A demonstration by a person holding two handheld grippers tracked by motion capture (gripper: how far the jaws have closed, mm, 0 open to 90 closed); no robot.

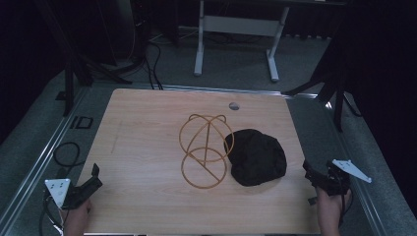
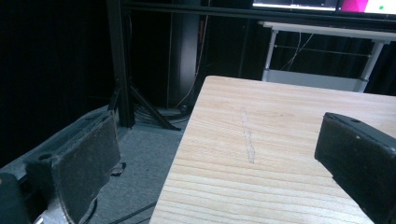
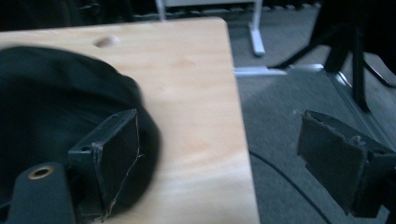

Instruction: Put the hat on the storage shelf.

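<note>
The left gripper (image 1: 93,176) sits at about seven o'clock in the high view, jaws spread wide and aimed toward one o'clock. The right gripper (image 1: 309,173) sits at four o'clock, jaws likewise parted, aimed toward ten o'clock, a hand (image 1: 330,205) behind it.

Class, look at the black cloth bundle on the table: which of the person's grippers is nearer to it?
Right. The right gripper sits just off the black cloth bundle at the table's right edge, fingers open. The left gripper is at the near left corner, across the wire stand.
</note>
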